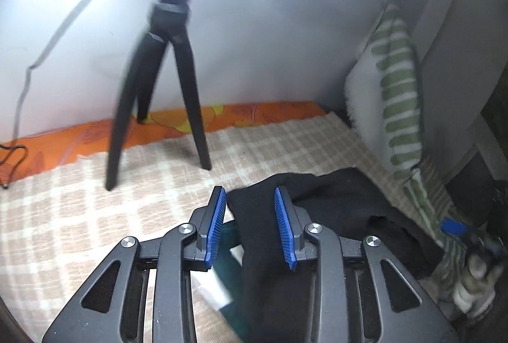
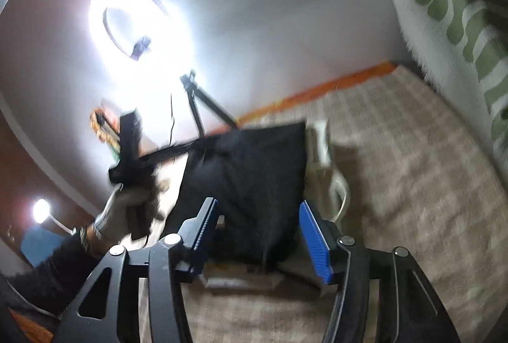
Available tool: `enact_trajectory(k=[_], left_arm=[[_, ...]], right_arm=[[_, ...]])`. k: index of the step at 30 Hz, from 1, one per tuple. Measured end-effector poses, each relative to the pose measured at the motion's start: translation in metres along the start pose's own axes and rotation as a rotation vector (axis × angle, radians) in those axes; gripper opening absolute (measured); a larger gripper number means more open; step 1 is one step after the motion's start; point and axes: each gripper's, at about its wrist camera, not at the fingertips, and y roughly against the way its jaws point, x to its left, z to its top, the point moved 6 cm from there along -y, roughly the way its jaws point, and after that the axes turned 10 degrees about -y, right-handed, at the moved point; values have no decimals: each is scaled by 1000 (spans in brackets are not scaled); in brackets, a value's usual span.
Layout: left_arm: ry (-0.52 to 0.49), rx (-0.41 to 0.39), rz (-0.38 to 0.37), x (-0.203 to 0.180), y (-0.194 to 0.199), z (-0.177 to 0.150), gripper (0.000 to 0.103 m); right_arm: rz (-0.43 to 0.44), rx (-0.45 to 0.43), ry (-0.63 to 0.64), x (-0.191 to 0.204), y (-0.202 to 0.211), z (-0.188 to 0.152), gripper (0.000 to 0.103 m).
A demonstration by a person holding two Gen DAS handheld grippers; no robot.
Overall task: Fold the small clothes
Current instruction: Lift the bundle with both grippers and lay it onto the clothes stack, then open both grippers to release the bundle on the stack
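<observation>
Folding looks nearly done: black garment lies doubled on the checked blanket, at twelve o'clock from both tongs. Left gripper narrowly parted, right gripper wider, neither pressing cloth.

The small garment I am folding is a black cloth, plain and soft, lying on the checked blanket close to the green-striped pillow. From my left side it lies flat in overlapping layers, one narrow strip running back toward me. From my right side it reads as a roughly square dark shape with a fairly straight far edge (the blur hides its seams). Something dark green and white lies at its left edge.
</observation>
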Motion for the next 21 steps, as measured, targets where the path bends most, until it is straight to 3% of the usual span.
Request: enact_trajectory(k=[2,4,8,10,14,17,21], left_arm=[[-8,-28,1,-1,17,-2,30],[-49,-35,-23,-11,30,-8,30],[-126,6,-102,-45,30,-17,30],[-152,22,-144,-63,23,-20,30],[-200,101,-145,-82,-3,-35,30],[-251,177,-120,-85,-26,-58,30],[-243,151,-137,-79,-36,-66,30]], right_arm=[[4,-7,-20,-3,-9,18,57],[-13,-13,-35,-5,-27,35,48],[-74,-9,61,19,-70,49,38],[-114,16,155,37,-94,43,35],[-281,91,330,44,-136,18,35],[-364,116,346,25,-147,5,33],[-439,119,321,-7,-152,-2,33]])
